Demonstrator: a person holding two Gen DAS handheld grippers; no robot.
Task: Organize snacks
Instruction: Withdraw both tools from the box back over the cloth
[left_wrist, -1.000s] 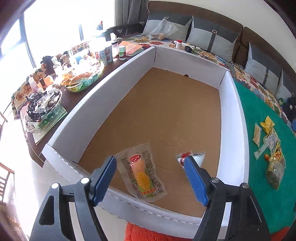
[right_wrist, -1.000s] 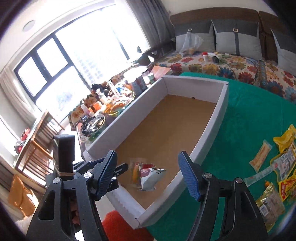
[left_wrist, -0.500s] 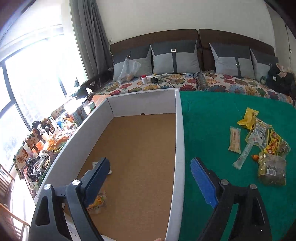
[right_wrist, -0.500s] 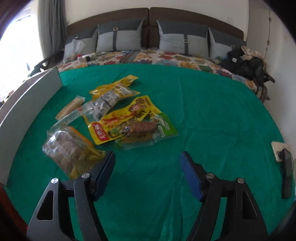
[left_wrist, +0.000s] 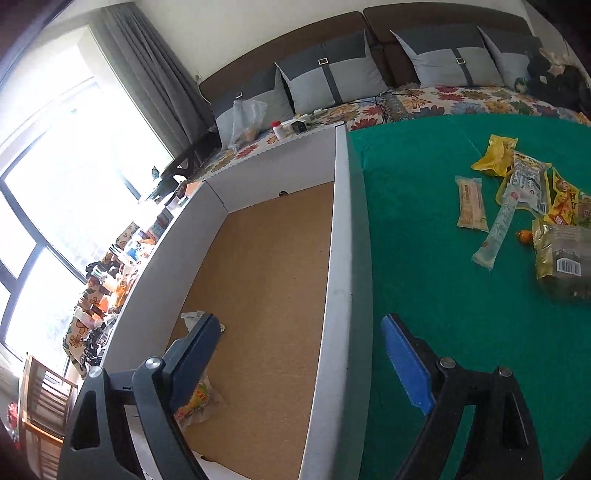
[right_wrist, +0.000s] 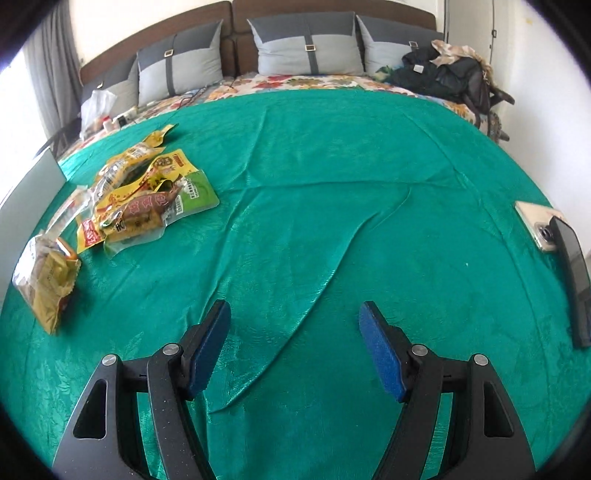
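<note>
In the left wrist view, the left gripper (left_wrist: 299, 354) is hanging with its jaws spread wide and nothing between them, straddling the right wall of a white cardboard box (left_wrist: 340, 258) that is filling the middle of the frame. Two snack packets are lying on the box's brown floor at lower left, a yellow corn packet (left_wrist: 197, 400) and a white packet (left_wrist: 194, 318), both partly hidden behind the left finger. A green cloth (left_wrist: 424, 221) is covering the surface at right, with a pile of snacks (left_wrist: 532, 206) sitting at the right edge. Grey pillows (left_wrist: 332, 79) are lining the top, and a bright window (left_wrist: 74, 158) is glowing at left.

In the right wrist view, the right gripper (right_wrist: 295, 347) is hovering over bare green cloth (right_wrist: 332, 184), jaws apart and empty. The snack pile (right_wrist: 136, 199) is lying at left, two phones (right_wrist: 554, 236) at the right edge, a dark bag (right_wrist: 443, 74) at upper right.
</note>
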